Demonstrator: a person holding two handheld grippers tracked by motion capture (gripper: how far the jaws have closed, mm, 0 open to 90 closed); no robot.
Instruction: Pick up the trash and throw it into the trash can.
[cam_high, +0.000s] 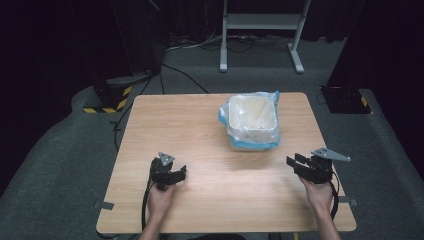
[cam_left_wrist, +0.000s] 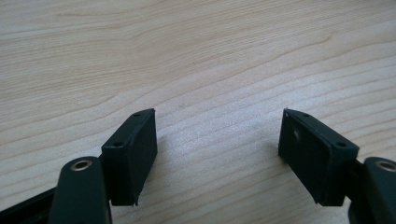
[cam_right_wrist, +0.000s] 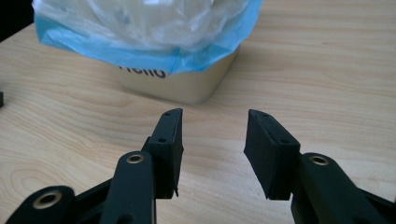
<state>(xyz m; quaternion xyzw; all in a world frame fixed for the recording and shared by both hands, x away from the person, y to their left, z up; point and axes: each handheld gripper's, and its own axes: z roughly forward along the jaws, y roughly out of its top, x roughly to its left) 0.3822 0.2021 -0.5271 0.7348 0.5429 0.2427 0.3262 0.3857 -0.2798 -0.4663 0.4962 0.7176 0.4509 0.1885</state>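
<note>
Jaws spread on both grippers, left (cam_high: 176, 171) and right (cam_high: 298, 161); one lined bin (cam_high: 251, 122)

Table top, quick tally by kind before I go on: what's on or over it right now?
Cream bin: 1
Blue-edged clear bag liner in that bin: 1
Handheld grippers, both open and empty: 2, the left gripper and the right gripper
Total: 4, all on or over the wooden table
</note>
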